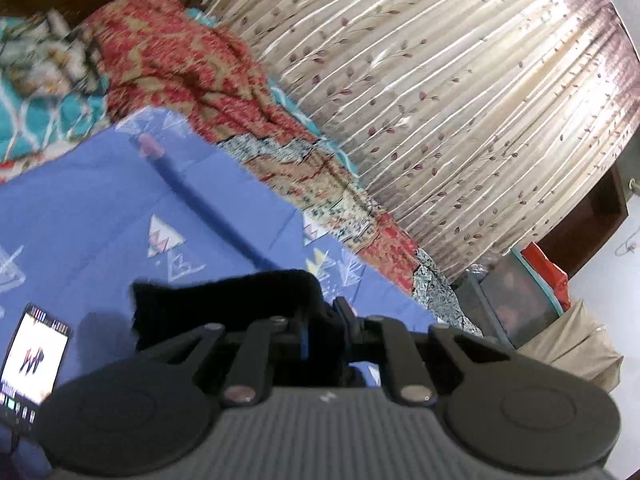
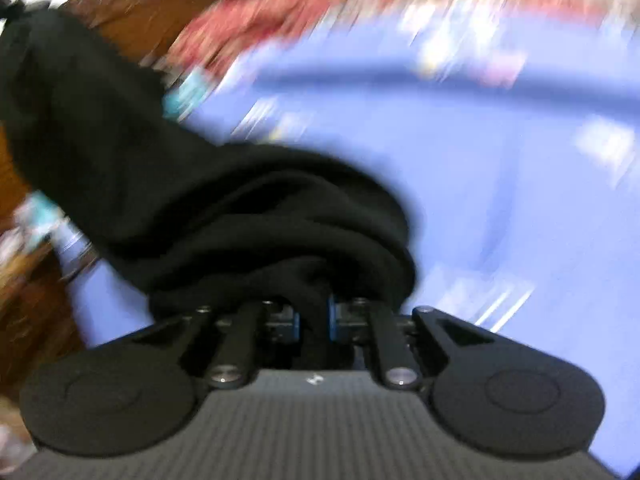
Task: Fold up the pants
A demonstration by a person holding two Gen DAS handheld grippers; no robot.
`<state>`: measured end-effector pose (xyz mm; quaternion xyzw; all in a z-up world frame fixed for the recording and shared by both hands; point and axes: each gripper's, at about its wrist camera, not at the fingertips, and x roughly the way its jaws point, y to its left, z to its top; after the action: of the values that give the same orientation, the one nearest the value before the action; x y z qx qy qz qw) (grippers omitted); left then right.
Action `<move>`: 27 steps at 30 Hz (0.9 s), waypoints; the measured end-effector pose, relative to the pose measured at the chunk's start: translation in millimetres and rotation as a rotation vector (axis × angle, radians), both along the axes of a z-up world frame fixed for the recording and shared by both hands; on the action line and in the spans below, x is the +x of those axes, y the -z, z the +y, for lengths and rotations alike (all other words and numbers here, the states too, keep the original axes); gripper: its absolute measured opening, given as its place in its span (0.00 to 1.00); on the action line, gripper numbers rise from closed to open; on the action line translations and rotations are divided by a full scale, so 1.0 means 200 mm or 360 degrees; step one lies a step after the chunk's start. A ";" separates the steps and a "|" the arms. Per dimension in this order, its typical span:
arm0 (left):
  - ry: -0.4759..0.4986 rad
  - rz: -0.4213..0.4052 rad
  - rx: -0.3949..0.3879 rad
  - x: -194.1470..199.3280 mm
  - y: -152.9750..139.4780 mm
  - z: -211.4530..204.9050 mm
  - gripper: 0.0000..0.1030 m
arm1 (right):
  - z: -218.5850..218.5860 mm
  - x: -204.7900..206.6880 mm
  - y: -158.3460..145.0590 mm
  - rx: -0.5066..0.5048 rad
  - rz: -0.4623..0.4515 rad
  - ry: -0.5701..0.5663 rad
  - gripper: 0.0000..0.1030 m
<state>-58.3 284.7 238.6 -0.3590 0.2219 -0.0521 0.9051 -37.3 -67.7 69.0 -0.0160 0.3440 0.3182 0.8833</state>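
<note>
The black pants [image 1: 224,300] are held up over a blue bedsheet [image 1: 100,208]. My left gripper [image 1: 324,320] is shut on an edge of the pants, which bunch to the left of the fingers. In the right wrist view the pants [image 2: 180,184] drape from the upper left down into my right gripper [image 2: 314,316], which is shut on a thick bunch of the black cloth. The right wrist view is heavily blurred. The blue bedsheet [image 2: 500,200] lies behind the cloth.
A phone [image 1: 32,364] with a lit screen lies on the sheet at lower left. A red patterned blanket [image 1: 192,64] and a teal cloth [image 1: 36,120] lie at the bed's far side. A beige curtain [image 1: 460,100] hangs at right above bags [image 1: 520,292].
</note>
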 end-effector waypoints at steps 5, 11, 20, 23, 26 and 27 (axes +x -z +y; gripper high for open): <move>0.0088 -0.0073 -0.0017 0.21 -0.14 -0.16 0.12 | -0.34 0.28 -0.66 -0.0130 -0.0563 0.0408 0.12; 0.0249 -0.0171 -0.0195 0.17 -0.01 -0.28 0.12 | -0.60 0.05 -1.13 -0.0415 -0.1140 0.0379 0.13; 0.0270 0.0333 -0.0239 -0.25 0.81 -0.27 0.12 | -0.90 -0.35 -0.30 -0.0609 -0.0456 0.0021 0.15; 0.0238 0.0668 -0.0143 -0.34 1.05 -0.28 0.12 | -0.90 -0.40 0.03 -0.0603 -0.0056 0.0007 0.18; 0.0146 0.0660 -0.0111 -0.44 1.04 -0.16 0.12 | -0.98 -0.38 0.12 -0.0502 0.0206 0.0069 0.19; 0.0097 0.0605 -0.0101 -0.47 0.99 -0.10 0.14 | -1.03 -0.36 0.10 -0.0435 0.0229 0.0091 0.20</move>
<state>-152.2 264.6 40.2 -0.3838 0.3979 -0.0175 0.8331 -109.5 -274.2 49.8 -0.1035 0.4468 0.2435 0.8546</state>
